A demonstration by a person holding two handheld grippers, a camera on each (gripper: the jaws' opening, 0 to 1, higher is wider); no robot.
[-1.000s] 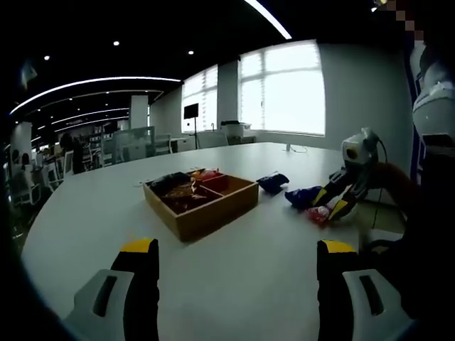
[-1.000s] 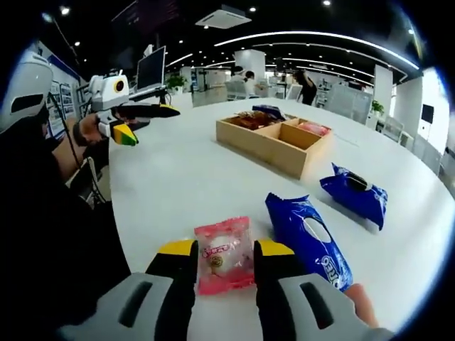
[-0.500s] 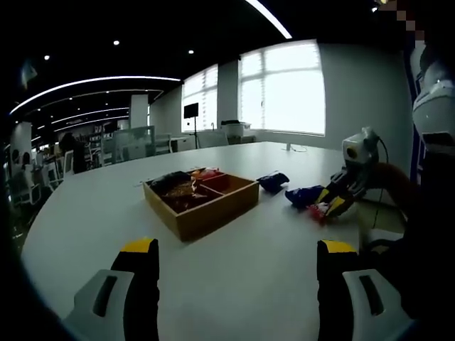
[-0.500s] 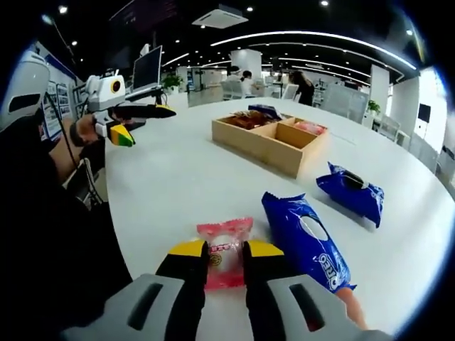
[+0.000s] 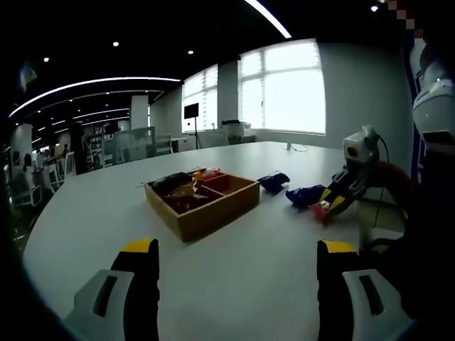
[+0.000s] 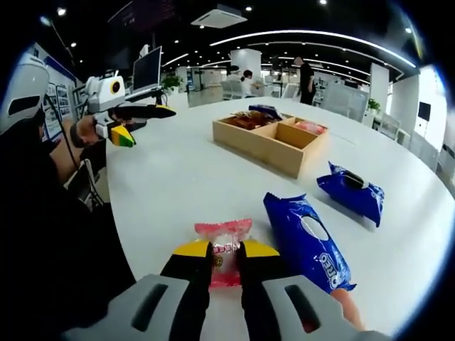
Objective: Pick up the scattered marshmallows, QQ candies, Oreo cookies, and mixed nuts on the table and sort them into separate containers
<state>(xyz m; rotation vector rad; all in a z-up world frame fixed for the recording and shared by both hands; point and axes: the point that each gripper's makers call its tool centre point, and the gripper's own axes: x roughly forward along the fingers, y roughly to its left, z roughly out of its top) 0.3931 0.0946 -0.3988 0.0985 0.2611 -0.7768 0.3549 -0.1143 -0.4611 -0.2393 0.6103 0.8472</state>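
In the right gripper view my right gripper is shut on a pink candy packet lying on the white table. Just right of it lie two blue Oreo packets, one close and one farther off. Beyond them stands a wooden divided box holding several snack packets. My left gripper stands open above the table with nothing between its fingers. In the left gripper view the right gripper pinches the pink packet beside the blue packets, right of the wooden box.
The table's curved edge runs close at the left in the right gripper view, with the person's dark sleeve beside it. The left gripper hovers over that edge. Office desks, monitors and people stand far behind.
My right gripper has closed its jaws onto the pink candy packet, which is now pinched and creased. The left gripper has stayed where it was.
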